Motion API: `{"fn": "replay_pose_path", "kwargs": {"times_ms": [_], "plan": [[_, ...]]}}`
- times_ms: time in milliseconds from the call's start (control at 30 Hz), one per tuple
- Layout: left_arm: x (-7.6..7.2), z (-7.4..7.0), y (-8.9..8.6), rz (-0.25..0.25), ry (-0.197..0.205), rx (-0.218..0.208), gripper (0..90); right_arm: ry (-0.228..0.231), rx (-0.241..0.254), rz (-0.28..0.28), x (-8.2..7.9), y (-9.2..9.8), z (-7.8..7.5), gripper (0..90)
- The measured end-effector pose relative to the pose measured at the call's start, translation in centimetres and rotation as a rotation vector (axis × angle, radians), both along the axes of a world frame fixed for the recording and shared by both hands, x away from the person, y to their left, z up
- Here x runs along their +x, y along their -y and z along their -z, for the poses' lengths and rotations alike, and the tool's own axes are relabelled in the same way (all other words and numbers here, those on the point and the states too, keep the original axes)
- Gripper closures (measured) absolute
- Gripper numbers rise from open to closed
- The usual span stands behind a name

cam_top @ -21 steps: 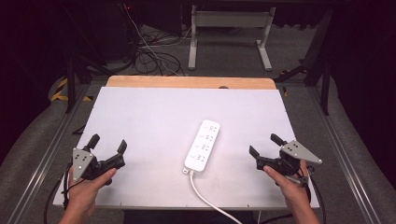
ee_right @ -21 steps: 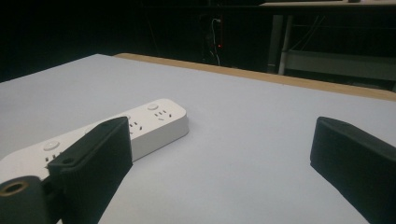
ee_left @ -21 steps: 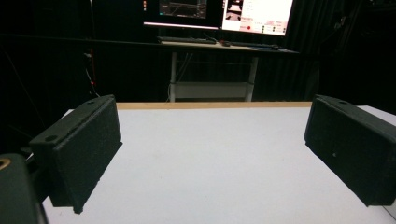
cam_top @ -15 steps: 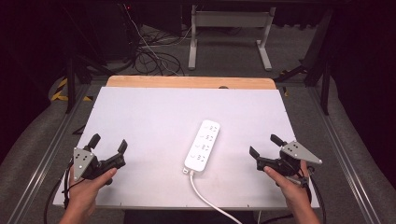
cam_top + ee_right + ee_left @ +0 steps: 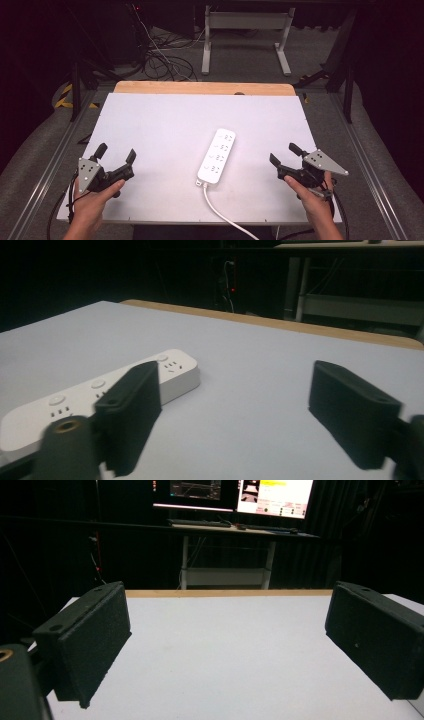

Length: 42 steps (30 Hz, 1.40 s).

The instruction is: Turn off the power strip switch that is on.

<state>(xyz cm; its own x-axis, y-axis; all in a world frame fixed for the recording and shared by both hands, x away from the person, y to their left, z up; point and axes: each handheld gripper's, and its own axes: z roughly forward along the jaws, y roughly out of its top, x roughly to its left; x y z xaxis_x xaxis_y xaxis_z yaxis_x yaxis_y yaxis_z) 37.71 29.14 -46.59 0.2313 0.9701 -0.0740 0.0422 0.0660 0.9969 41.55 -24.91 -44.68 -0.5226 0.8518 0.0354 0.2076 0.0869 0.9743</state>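
A white power strip lies lengthwise in the middle of the white table top, its white cord running off the near edge. The strip also appears at the left of the right gripper view, partly behind one black jaw. My left gripper hovers over the table's near left part, jaws wide apart and empty. My right gripper is held at the near right, to the right of the strip and apart from it, jaws open with nothing between them.
A wooden strip borders the table's far edge. Beyond it stand a desk frame and loose cables on the floor. Monitors glow on a far desk in the left gripper view. Metal rails flank the table.
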Motion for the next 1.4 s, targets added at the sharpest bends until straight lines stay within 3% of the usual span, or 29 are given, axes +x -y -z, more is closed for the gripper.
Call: {"fn": "replay_pose_path", "kwargs": {"times_ms": [33,67,100,167,200,233,333,533,667,700,833,867,900,1267,1400], "plan": [[0.0,0.0,0.0,0.0,0.0,0.0,4.8,-0.003,0.001,-0.024,-0.2,0.0,-0.1,42.6],[0.0,0.0,0.0,-0.001,-0.001,0.0,4.8,-0.003,0.001,-0.024,-0.2,0.0,-0.1,42.6],[0.0,0.0,0.0,-0.001,-0.001,-0.001,4.9,-0.001,0.0,-0.033,-0.3,0.0,-0.2,55.0],[0.0,0.0,0.0,-0.001,-0.003,-0.001,4.8,0.005,-0.009,-0.022,-0.3,0.1,-0.2,59.3],[0.0,0.0,0.0,-0.001,-0.004,-0.002,4.8,0.013,-0.008,-0.001,-0.3,0.1,-0.3,67.2],[0.0,0.0,0.0,0.0,-0.006,-0.002,4.8,0.008,0.006,0.002,-0.3,0.3,-0.5,81.7],[0.1,0.0,0.1,0.004,-0.01,-0.003,4.9,0.021,-0.02,0.006,-0.3,0.6,-0.7,89.7],[0.1,0.0,0.1,0.009,-0.016,-0.001,5.1,-0.007,-0.045,-0.025,0.1,0.6,-0.8,90.0],[0.2,0.0,0.2,0.012,-0.018,-0.001,5.2,-0.059,-0.032,0.0,0.6,0.5,-1.3,89.4],[0.2,0.1,0.1,0.012,-0.019,0.0,5.2,-0.095,-0.045,0.012,1.0,0.3,-1.8,90.0],[0.2,0.1,0.1,0.014,-0.023,-0.002,5.2,-0.102,-0.082,0.037,1.2,-0.4,-2.9,90.0],[0.2,0.1,0.1,0.014,-0.024,-0.002,5.2,-0.131,-0.101,0.023,1.3,-0.8,-3.2,90.0],[0.2,0.1,0.1,0.015,-0.026,-0.001,5.2,-0.132,-0.141,0.007,1.3,-1.6,-3.7,90.0],[0.3,0.1,0.1,0.014,-0.034,-0.002,5.5,-0.16,-0.157,-0.151,1.9,-5.9,-4.3,90.0],[0.3,0.2,0.0,0.016,-0.035,-0.005,5.6,-0.18,-0.188,-0.226,2.4,-9.0,-4.2,90.0]]}}
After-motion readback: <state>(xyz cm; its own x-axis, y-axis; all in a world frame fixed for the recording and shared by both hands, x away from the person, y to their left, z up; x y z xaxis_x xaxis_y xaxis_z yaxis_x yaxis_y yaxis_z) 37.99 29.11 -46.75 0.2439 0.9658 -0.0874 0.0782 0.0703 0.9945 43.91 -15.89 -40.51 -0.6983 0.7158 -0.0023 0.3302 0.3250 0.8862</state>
